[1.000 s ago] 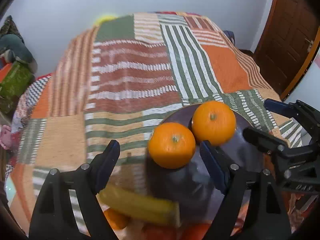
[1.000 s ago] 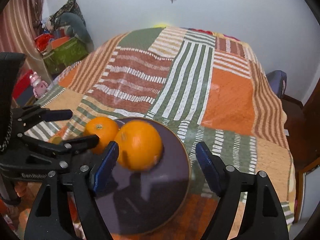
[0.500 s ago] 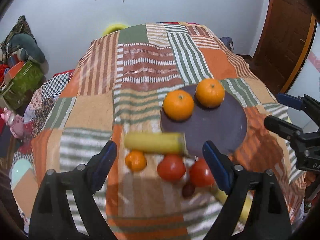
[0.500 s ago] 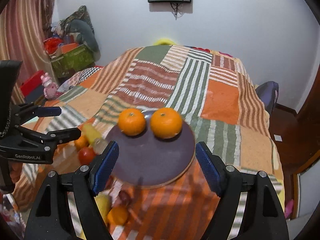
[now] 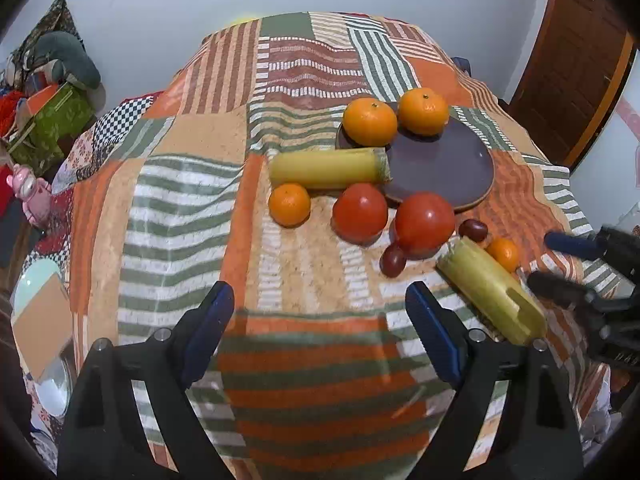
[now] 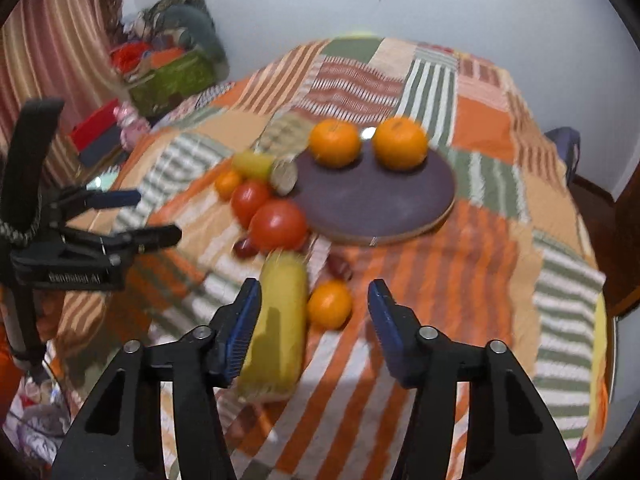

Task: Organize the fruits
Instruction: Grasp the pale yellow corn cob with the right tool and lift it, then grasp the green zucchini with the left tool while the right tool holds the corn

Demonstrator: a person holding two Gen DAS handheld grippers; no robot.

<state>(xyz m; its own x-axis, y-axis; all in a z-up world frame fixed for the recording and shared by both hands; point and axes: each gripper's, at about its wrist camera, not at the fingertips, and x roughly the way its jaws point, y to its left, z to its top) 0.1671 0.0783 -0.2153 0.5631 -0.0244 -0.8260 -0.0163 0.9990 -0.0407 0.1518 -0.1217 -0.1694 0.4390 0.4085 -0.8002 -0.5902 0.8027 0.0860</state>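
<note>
Patchwork blanket [image 5: 192, 184] under glossy oranges [image 5: 370, 122] on dark plate [image 5: 448, 168]; left gripper [image 5: 320, 320] wide, right gripper [image 6: 314, 312] closing, empty.

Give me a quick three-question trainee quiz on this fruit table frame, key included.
1. How many oranges sit on the dark plate?
2. True or false: both tomatoes lie on the plate.
3. Which item is nearest the right tool? A) the small orange B) the pink toy C) the green box

Key: 1. Two, one beside the other. 2. False; the tomatoes rest on the cloth. 3. A.
</note>
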